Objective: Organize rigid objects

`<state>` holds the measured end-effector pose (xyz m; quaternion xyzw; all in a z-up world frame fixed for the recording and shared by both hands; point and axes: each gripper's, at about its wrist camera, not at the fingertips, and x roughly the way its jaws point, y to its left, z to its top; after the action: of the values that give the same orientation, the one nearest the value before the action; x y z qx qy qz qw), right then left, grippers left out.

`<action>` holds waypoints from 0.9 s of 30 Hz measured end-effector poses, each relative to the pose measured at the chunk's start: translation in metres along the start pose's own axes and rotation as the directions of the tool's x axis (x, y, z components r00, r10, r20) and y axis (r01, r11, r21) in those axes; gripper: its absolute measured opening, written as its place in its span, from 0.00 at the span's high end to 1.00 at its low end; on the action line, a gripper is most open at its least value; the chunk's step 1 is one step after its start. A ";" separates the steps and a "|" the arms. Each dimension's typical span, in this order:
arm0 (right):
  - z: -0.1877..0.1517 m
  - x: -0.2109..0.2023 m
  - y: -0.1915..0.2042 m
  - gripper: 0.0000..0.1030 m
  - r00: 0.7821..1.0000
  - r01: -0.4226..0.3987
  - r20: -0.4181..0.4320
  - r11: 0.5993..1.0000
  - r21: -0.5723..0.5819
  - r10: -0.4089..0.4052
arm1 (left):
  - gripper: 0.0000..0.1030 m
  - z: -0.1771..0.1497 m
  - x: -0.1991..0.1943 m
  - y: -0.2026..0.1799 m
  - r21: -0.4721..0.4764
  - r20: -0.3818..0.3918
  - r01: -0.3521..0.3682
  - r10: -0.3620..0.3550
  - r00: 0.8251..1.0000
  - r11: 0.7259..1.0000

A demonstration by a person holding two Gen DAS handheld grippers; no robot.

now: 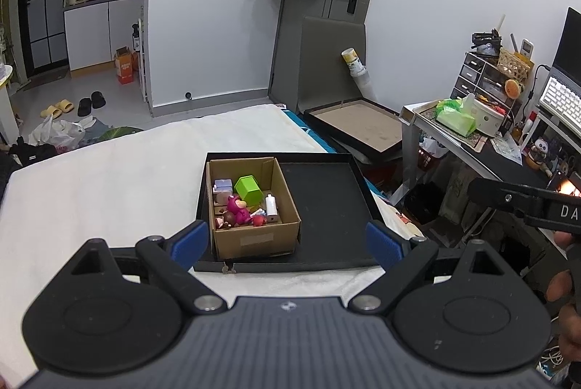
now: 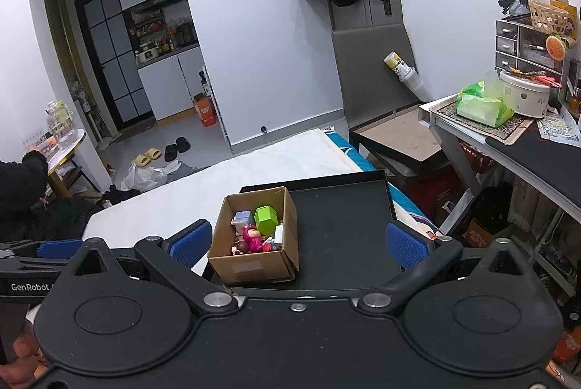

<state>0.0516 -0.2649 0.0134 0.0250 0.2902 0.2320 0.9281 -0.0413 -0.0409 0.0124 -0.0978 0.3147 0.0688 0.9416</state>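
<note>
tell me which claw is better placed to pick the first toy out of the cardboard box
Probably the left. The left claw is open with the cardboard box almost centred between its fingers; the right claw, also open, has the box nearer its left finger, more over the black tray.

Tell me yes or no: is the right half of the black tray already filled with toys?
No, the black tray is bare on its right half; the toys, such as the green block, all sit in the cardboard box.
</note>
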 end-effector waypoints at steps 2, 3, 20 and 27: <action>0.000 0.000 0.000 0.00 1.000 0.003 -0.001 1.000 -0.001 -0.003 | 0.10 0.000 0.000 0.000 -0.002 0.000 -0.003 0.003 1.000 1.000; 0.000 0.000 0.000 0.00 1.000 0.003 0.000 1.000 -0.001 -0.003 | 0.10 0.000 0.000 0.000 -0.002 0.001 -0.002 0.002 1.000 1.000; 0.001 -0.002 0.003 0.00 1.000 0.002 0.003 1.000 -0.006 -0.002 | 0.10 0.000 -0.003 0.002 -0.005 -0.003 -0.007 0.007 1.000 1.000; 0.001 -0.003 0.003 0.00 1.000 0.000 0.006 1.000 -0.008 0.000 | 0.10 -0.001 -0.004 0.003 -0.013 0.004 -0.005 0.005 1.000 1.000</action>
<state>0.0492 -0.2634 0.0162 0.0222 0.2865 0.2330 0.9291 -0.0455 -0.0388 0.0134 -0.1032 0.3127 0.0735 0.9414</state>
